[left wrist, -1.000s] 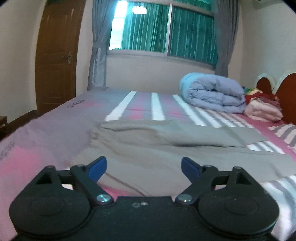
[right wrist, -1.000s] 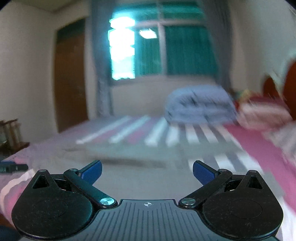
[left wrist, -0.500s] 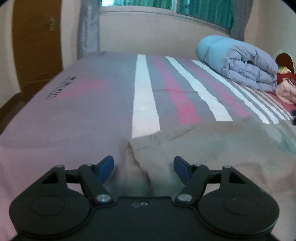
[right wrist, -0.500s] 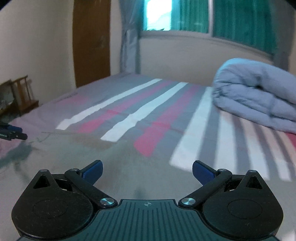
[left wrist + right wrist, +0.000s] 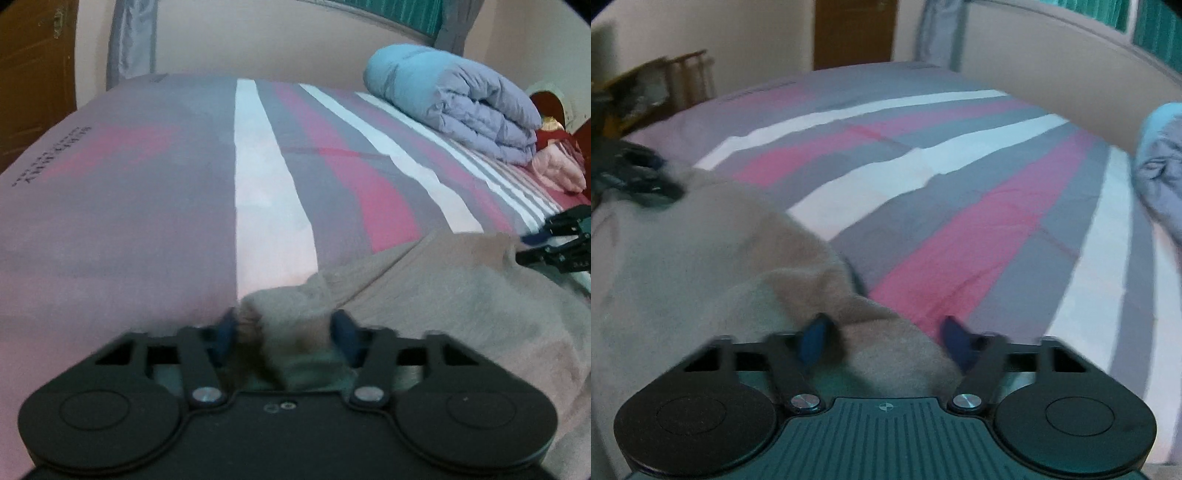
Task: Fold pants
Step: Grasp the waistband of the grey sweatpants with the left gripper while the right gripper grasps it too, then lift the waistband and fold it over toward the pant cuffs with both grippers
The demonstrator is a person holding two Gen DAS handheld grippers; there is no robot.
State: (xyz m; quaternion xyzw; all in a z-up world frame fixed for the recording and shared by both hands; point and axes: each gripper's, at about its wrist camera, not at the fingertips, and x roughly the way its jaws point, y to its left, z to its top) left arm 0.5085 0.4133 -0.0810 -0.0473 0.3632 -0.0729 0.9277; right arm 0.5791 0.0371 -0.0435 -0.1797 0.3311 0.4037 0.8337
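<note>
Currently, in the left wrist view, the left gripper [image 5: 284, 332] points down at the near edge of the bed [image 5: 110, 206]. Its jaws have just been closing and now stand narrow, with a bunched corner of the pants [image 5: 443, 295] gathered between the blue pads [image 5: 225, 332]; the cloth fills the gap and appears pinched. The grey-brown pants lie spread over the striped sheet toward the right side of the bed. At the right edge of this view, the right gripper [image 5: 546, 247] sits on the far side of the pants. A rolled blue duvet [image 5: 461, 107] rests near the far right corner of the bed, well apart from the pants.

In the right wrist view, the right gripper [image 5: 886, 339] points down at the bed [image 5: 923, 184]. Its jaws have just been closing, with a raised fold of the pants [image 5: 701, 277] between them; the cloth touches the left pad [image 5: 812, 339], but blur hides whether the right pad presses it. The pants extend leftward to the left gripper [image 5: 639, 181], seen blurred at the left edge. The duvet [image 5: 1160, 166] shows at the right edge.
</note>
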